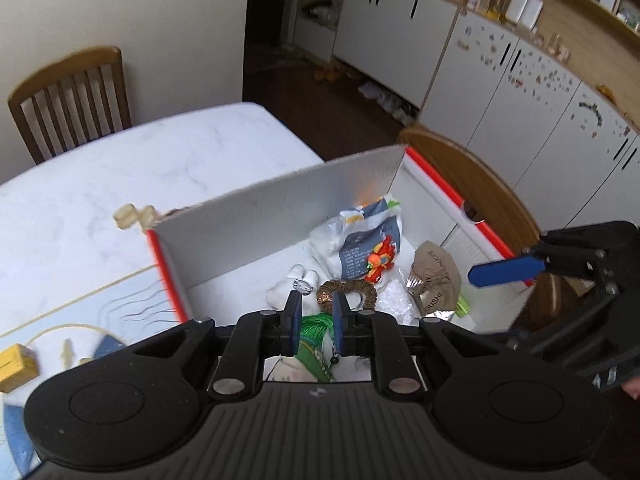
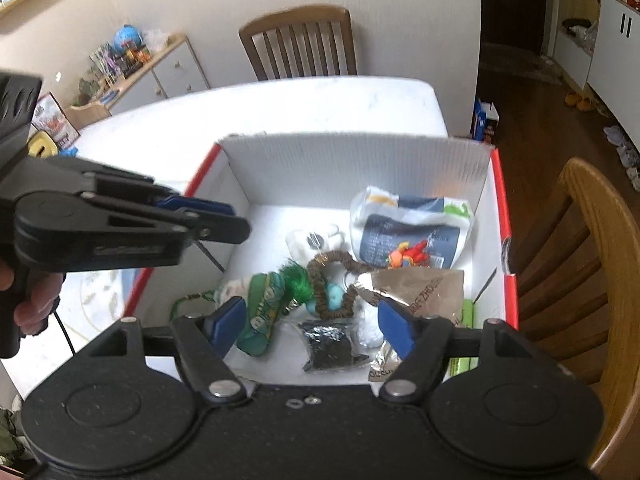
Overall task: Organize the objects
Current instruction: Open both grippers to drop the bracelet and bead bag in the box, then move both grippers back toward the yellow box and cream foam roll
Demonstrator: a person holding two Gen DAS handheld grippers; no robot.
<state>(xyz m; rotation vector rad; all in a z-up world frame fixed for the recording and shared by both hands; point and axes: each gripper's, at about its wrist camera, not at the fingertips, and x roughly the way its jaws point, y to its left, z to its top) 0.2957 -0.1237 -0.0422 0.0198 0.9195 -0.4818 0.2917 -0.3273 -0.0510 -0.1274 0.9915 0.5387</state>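
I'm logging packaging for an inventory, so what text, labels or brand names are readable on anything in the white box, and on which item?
"OUSHI": a fragment on the crumpled tan and silver foil snack packet, in the left wrist view.
White and dark blue plastic pouch: blocks of print, too small and blurred to read.
Green fabric charm: pale lettering, too blurred to read.
Black crinkled wrapper: no readable text.
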